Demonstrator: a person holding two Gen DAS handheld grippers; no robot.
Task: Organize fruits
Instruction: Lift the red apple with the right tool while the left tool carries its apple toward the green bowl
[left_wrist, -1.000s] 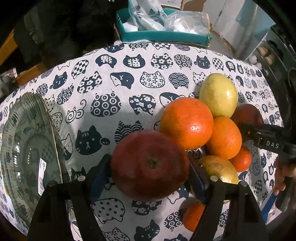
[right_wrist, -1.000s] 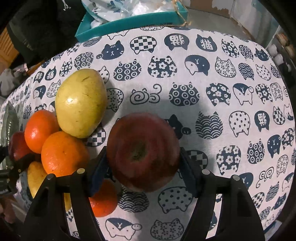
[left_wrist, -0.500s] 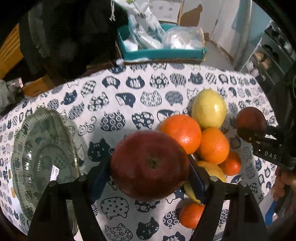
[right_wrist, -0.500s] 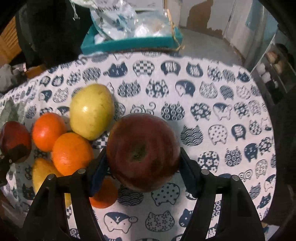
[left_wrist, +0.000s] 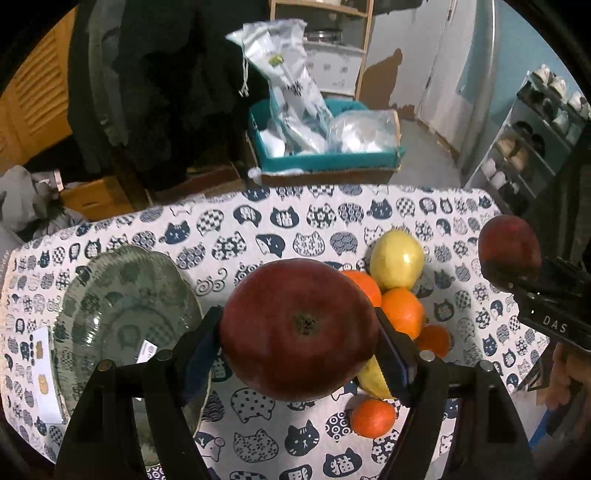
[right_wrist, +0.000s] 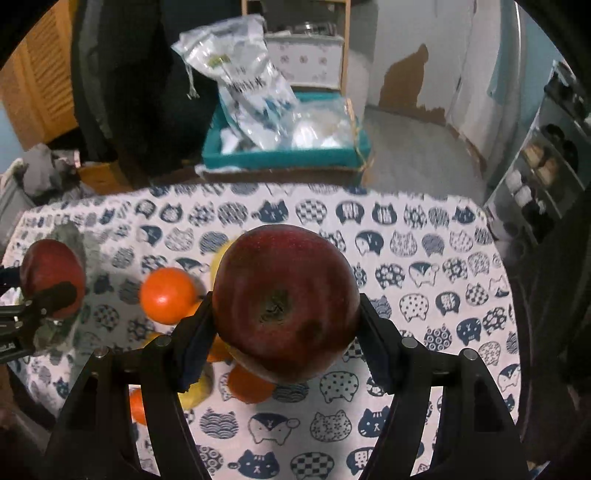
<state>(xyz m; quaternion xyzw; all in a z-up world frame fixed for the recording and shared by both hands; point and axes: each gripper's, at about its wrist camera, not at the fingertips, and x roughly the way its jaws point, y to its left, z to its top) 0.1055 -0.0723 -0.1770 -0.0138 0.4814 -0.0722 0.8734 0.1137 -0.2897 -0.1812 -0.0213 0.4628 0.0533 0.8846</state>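
Observation:
My left gripper (left_wrist: 299, 339) is shut on a red apple (left_wrist: 299, 328), held high above the table. My right gripper (right_wrist: 286, 325) is shut on a second red apple (right_wrist: 286, 308), also held high; it shows at the right of the left wrist view (left_wrist: 509, 254). On the cat-print cloth below lies a pile of fruit: a yellow-green pear (left_wrist: 397, 258), several oranges (left_wrist: 402, 312) and a yellow fruit partly hidden behind my left fingers. A green glass plate (left_wrist: 125, 317) sits on the cloth at the left.
A teal box (left_wrist: 325, 158) with plastic bags stands beyond the table's far edge. A dark coat hangs behind on the left. A shoe rack (left_wrist: 535, 140) stands at the right. A small white card (left_wrist: 46, 373) lies left of the plate.
Both grippers have risen well above the table with their apples. The fruit pile and plate now look smaller and farther below.

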